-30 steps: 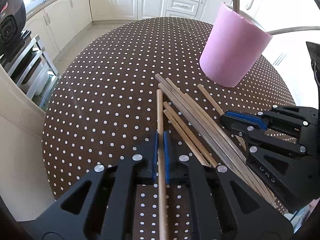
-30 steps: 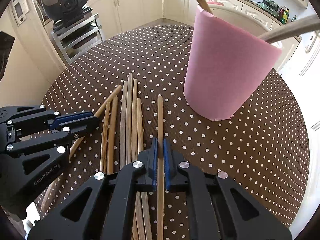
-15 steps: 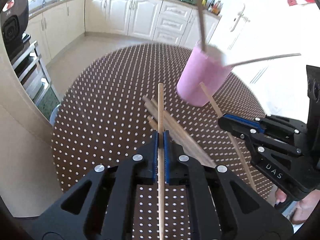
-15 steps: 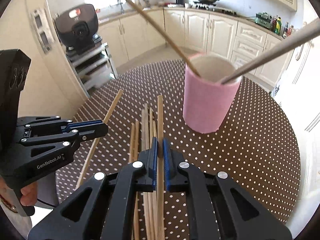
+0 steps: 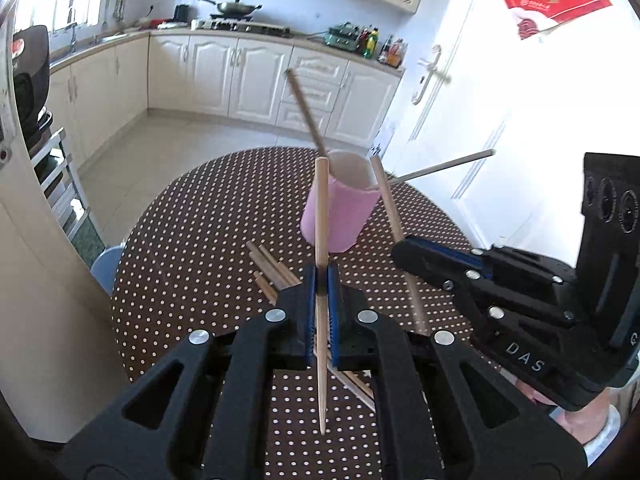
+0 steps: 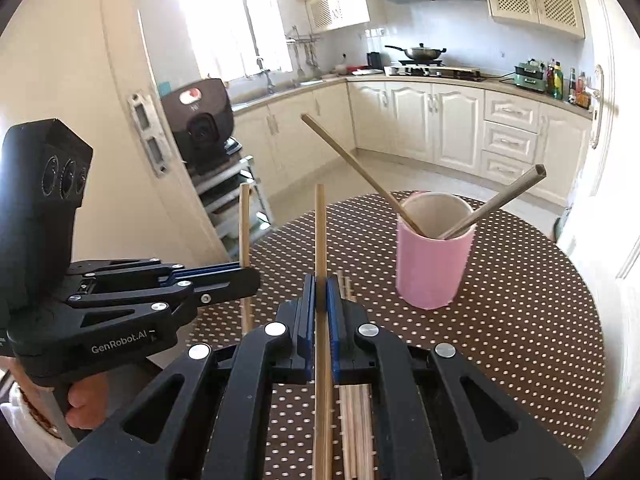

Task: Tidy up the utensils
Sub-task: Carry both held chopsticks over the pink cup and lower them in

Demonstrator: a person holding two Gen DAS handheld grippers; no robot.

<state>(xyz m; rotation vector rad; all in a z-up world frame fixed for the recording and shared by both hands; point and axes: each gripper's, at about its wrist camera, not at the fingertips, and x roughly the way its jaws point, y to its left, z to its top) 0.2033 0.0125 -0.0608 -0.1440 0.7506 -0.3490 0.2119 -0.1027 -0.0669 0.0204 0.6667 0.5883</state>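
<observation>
My left gripper (image 5: 321, 276) is shut on a wooden chopstick (image 5: 321, 216) and holds it lifted, tip pointing up toward the pink cup (image 5: 338, 210). My right gripper (image 6: 318, 280) is shut on another wooden chopstick (image 6: 320, 232), also lifted. Each gripper shows in the other's view, the right one (image 5: 400, 246) with its stick (image 5: 386, 200), the left one (image 6: 250, 276) with its stick (image 6: 244, 220). The pink cup (image 6: 432, 264) stands on the table and holds two sticks leaning out. Several loose chopsticks (image 5: 272, 270) lie on the table below the grippers.
The round table (image 5: 192, 248) has a brown cloth with white dots. More chopsticks (image 6: 356, 412) lie under my right gripper. A rack with an appliance (image 6: 204, 120) stands to the left. Kitchen cabinets (image 6: 440, 120) line the far wall.
Both grippers have risen well above the table, each carrying its chopstick off the pile. The cup and table now look farther away and lower.
</observation>
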